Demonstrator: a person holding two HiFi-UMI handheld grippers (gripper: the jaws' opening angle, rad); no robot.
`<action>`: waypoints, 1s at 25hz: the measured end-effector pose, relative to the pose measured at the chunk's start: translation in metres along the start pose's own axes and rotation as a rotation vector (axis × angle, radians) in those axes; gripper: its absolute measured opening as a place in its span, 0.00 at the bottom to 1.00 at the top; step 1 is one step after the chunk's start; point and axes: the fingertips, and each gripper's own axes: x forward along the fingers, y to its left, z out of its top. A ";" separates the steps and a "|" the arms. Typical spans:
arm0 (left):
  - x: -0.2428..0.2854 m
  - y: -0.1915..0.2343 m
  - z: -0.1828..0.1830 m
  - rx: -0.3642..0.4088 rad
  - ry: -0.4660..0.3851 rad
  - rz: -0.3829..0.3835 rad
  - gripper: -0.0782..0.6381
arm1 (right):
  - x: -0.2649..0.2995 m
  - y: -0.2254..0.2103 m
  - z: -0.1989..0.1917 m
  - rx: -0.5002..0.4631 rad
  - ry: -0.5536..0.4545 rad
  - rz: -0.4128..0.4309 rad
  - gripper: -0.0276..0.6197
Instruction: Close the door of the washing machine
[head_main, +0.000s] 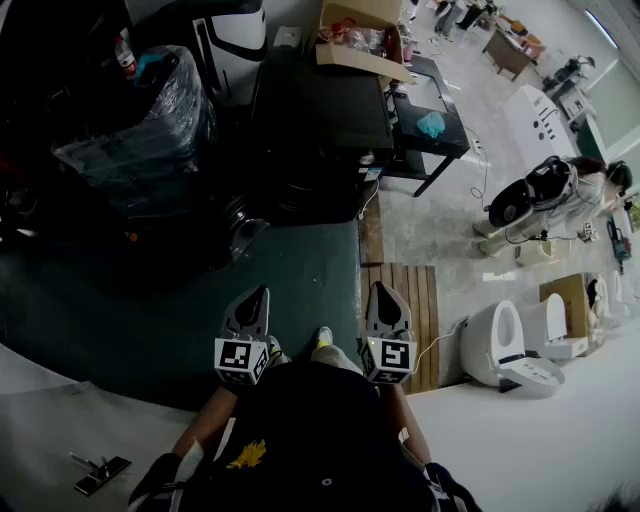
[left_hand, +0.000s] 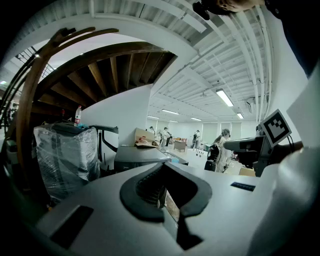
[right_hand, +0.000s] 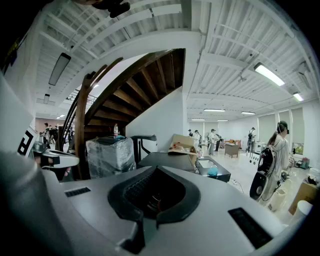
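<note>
A dark, box-shaped washing machine (head_main: 320, 110) stands ahead of me on the floor; it also shows in the left gripper view (left_hand: 140, 157) and in the right gripper view (right_hand: 167, 161). A round, pale-rimmed part (head_main: 243, 232) juts out low at its left front; it looks like the open door, but it is too dark to be sure. My left gripper (head_main: 258, 293) (left_hand: 169, 200) and right gripper (head_main: 381, 290) (right_hand: 150, 206) are held side by side near my body, well short of the machine. Both are shut with nothing in them.
A plastic-wrapped stack (head_main: 140, 120) stands left of the machine under a wooden staircase (right_hand: 100, 100). A cardboard box (head_main: 355, 35) and a black low table (head_main: 430, 125) lie behind and to its right. Wooden slats (head_main: 400, 300), white toilets (head_main: 500, 345) and a person (head_main: 570, 195) are on the right.
</note>
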 end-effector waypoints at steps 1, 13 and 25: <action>0.003 0.000 -0.001 0.003 -0.007 0.003 0.13 | 0.002 -0.002 0.001 -0.003 -0.002 0.002 0.08; 0.041 -0.020 -0.003 0.020 0.018 0.019 0.13 | 0.025 -0.028 0.011 0.038 -0.016 0.091 0.08; 0.087 -0.062 -0.005 0.005 0.055 0.037 0.13 | 0.062 -0.078 0.000 0.017 0.017 0.147 0.08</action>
